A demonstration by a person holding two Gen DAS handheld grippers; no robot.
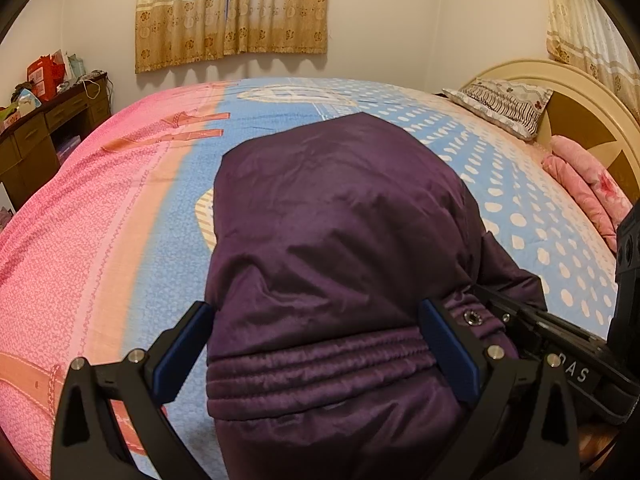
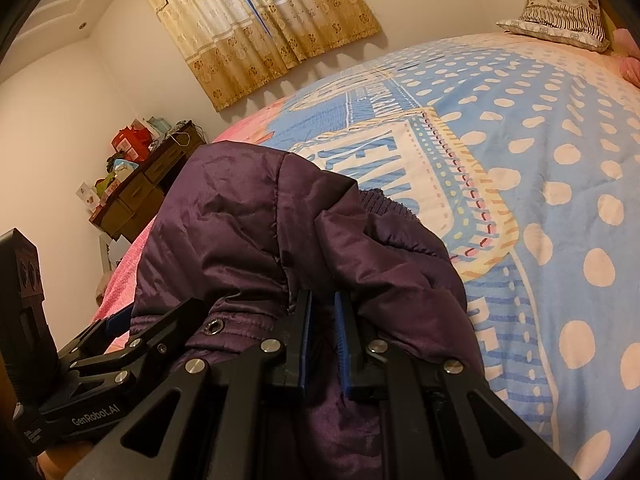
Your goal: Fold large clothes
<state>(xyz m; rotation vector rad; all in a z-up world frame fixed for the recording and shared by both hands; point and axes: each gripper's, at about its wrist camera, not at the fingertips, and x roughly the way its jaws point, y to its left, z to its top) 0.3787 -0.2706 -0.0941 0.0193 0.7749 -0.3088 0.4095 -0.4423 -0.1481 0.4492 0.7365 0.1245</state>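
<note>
A dark purple padded jacket (image 1: 340,220) lies bunched on the bed, its ribbed hem (image 1: 320,364) nearest the left wrist camera. My left gripper (image 1: 316,344) is open wide and straddles that hem, one blue pad (image 1: 180,356) beside the jacket's left edge and the other over its right side. In the right wrist view the jacket (image 2: 240,224) rises in front of my right gripper (image 2: 323,320), which is shut on a fold of purple cloth close to a metal snap (image 2: 213,326). The right gripper (image 1: 504,314) also shows at the jacket's right edge in the left wrist view.
The bed (image 1: 120,208) carries a pink and blue dotted cover. A patterned pillow (image 1: 500,104) and a pink folded blanket (image 1: 588,188) lie by the headboard at the right. A dark wooden desk (image 1: 48,128) with clutter stands at the left wall, under curtains (image 1: 232,12).
</note>
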